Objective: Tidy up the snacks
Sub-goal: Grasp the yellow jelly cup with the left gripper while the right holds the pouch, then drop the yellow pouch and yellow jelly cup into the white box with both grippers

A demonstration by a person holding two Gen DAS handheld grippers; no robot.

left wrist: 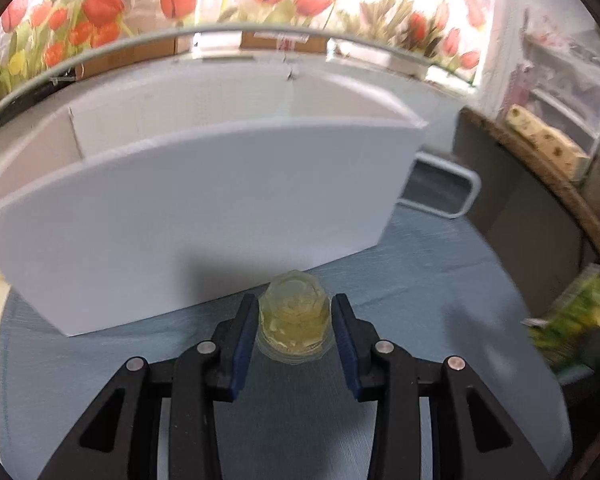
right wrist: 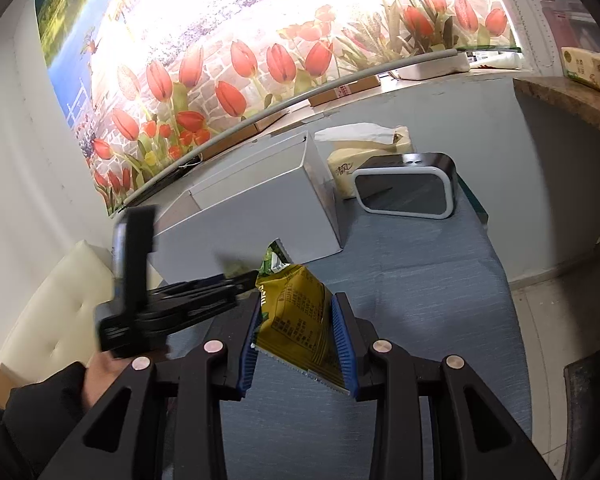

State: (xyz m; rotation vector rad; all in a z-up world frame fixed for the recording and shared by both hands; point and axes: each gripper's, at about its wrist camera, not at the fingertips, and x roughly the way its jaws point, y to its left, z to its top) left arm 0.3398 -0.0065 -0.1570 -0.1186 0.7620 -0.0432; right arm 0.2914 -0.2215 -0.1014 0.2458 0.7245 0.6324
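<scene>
A small clear jelly cup (left wrist: 294, 320) with yellowish filling stands on the blue-grey tablecloth (left wrist: 420, 280), just in front of an open-topped white box (left wrist: 204, 208). My left gripper (left wrist: 294, 322) is shut on the cup, one blue pad against each side. My right gripper (right wrist: 296, 324) is shut on a green-and-yellow snack packet (right wrist: 296, 312), held above the cloth in front of the white box (right wrist: 252, 216). The packet also shows, blurred, as a green packet (left wrist: 572, 320) at the right edge of the left wrist view. The left gripper's black frame (right wrist: 168, 304) crosses the right wrist view, held by a hand (right wrist: 100, 372).
A black clock with a white rim (right wrist: 404, 192) stands right of the box, with a tissue pack (right wrist: 364, 160) behind it. A cream cushion (right wrist: 56, 312) lies left of the table. A stone counter edge (right wrist: 568, 96) runs along the right, below a tulip poster (right wrist: 240, 72).
</scene>
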